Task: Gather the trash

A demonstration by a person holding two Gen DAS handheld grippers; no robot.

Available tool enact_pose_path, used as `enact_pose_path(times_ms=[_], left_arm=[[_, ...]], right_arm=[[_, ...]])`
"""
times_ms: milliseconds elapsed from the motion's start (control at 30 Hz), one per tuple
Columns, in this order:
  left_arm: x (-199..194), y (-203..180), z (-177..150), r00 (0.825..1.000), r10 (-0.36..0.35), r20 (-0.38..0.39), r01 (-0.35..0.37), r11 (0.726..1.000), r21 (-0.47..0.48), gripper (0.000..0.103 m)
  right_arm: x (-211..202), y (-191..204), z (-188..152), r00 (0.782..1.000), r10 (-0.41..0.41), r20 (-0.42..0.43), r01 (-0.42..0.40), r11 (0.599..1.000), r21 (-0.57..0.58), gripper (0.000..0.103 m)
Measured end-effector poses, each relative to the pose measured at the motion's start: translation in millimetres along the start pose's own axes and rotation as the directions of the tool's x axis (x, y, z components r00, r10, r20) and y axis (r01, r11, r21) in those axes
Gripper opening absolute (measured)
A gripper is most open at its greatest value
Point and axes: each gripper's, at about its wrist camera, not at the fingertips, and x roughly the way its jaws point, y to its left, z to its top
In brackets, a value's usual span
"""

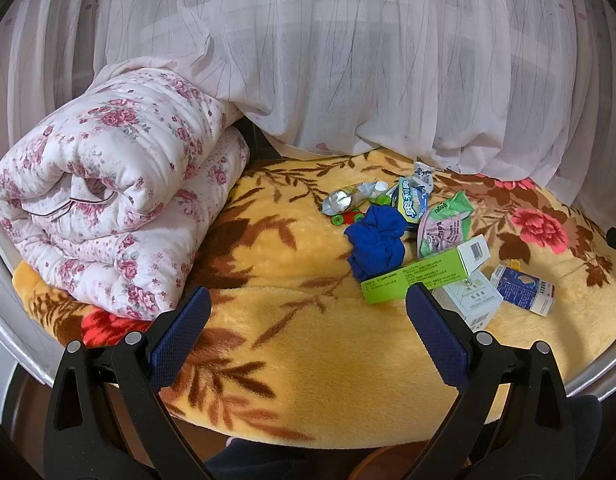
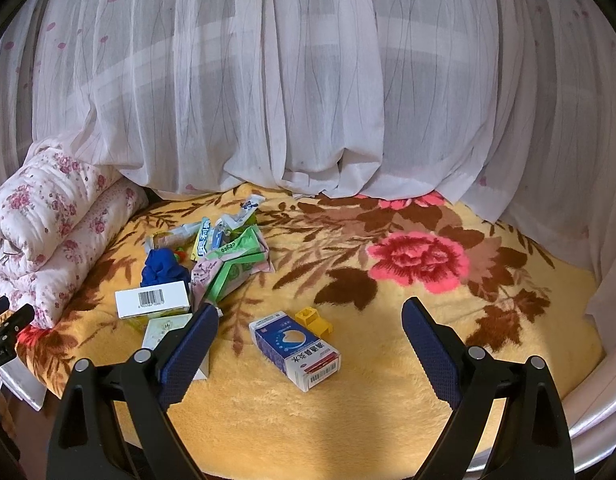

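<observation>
The blue-and-white carton [image 2: 295, 354] lies flat on the yellow floral blanket [image 2: 348, 420], just ahead of your right gripper [image 2: 310, 344], apart from the litter pile [image 2: 212, 256] beside the rolled quilt [image 2: 48, 232]. Both grippers stand wide apart and empty; your left gripper [image 1: 308, 332] hovers near the green box [image 1: 418, 276]. Turn the right fingers across the carton's narrow width, press slightly into the plush, and avoid the yellow block [image 2: 314, 320] touching it.

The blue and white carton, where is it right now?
In the right wrist view the blue and white carton lies on the yellow blanket between the open right gripper's fingers, beside a small yellow block.
</observation>
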Motion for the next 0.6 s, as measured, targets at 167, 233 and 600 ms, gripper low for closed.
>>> enact_pose_path(times_ms=[167,233,600], left_arm=[[0.7,-1.8,-0.5,1.0,-0.003,-0.002,0.003,1.0,0.003,0.095],[2.2,-2.4,-1.8,1.0,-0.004,-0.004,0.004,1.0,0.006,0.095],[16.5,4.6,-26.3,0.998,0.008,-0.066,-0.01,1.0,-0.023,0.095]], right_arm=[[3.5,1.6,-4.4,1.0,0.013,-0.008,-0.013,1.0,-0.006,0.091],[5.8,6.5,-7.9,1.0,0.022,-0.016,-0.023,1.0,-0.016,0.091],[64.4,69.5,-43.7,0.979,0.161,-0.128,-0.171,0.983,-0.071,0.093]])
